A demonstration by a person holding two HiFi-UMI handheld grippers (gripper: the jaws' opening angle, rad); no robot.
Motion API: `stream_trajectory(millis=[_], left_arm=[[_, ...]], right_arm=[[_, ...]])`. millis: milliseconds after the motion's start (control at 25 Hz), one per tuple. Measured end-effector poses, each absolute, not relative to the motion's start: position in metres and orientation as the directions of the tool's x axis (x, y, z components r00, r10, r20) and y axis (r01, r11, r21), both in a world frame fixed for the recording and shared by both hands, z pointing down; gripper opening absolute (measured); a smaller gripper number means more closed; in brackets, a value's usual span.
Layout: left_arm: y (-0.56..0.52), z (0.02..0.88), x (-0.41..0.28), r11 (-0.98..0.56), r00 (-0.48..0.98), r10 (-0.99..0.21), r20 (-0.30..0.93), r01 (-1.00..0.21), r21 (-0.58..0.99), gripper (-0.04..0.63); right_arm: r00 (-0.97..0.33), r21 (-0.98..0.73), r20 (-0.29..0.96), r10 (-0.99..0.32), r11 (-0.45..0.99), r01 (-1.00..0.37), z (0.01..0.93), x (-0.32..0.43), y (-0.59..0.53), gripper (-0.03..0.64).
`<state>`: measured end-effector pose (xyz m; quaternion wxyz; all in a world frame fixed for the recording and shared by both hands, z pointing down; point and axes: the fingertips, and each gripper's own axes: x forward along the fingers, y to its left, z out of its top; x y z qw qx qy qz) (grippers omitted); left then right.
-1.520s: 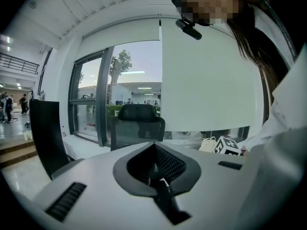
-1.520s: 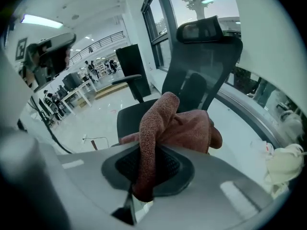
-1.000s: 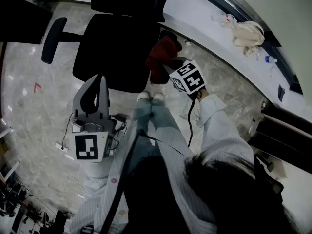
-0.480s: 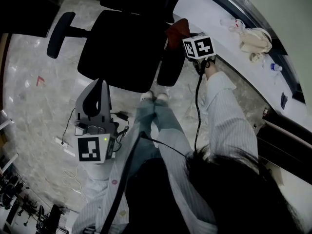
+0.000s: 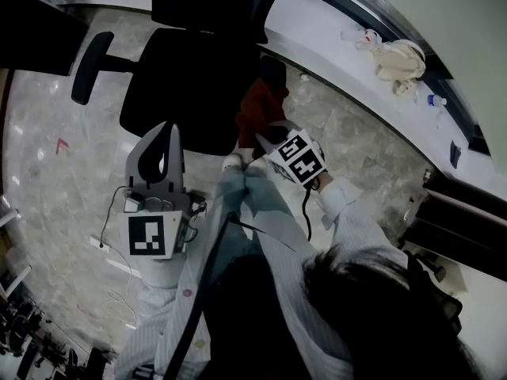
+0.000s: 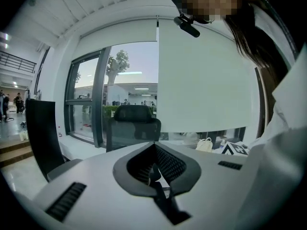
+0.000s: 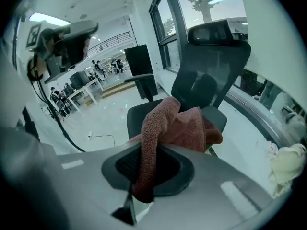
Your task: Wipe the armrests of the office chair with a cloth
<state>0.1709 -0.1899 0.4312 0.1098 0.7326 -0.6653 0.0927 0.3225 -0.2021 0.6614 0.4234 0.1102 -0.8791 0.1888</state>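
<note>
the right tongs [image 5: 257,135] are clamped on a reddish cloth [image 5: 261,101]. in the right gripper view a fold of it runs down between the jaws and the rest bunches above their tips. the cloth is over the near end of the armrest [image 5: 273,68] on the person's right side of the office chair [image 5: 186,77]. no view shows clearly whether it is pressing on the armrest.

the left tongs [image 5: 163,129] are held back from the chair, over the floor [image 5: 47,157] just in front of the seat's near edge. their jaws are together at the tips with nothing between them.

the chair stands on the pale marbled floor with its backrest on the far side from the person. its other armrest [image 5: 89,66] sticks out on the left, bare.

a cream bag [image 5: 400,58] lies on the white ledge [image 5: 317,26] that runs along the window behind the chair, well apart from the cloth.
</note>
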Motion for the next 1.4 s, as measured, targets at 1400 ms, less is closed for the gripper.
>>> stream_trajectory(millis=[1400], left_arm=[[-0.21,0.259,0.35,-0.38,0.38,-0.925,0.004,-0.925,-0.014,0.003]], right_arm=[[-0.7,-0.068,0.068,-0.711,0.697,-0.714,0.279,0.456,-0.205,0.037]])
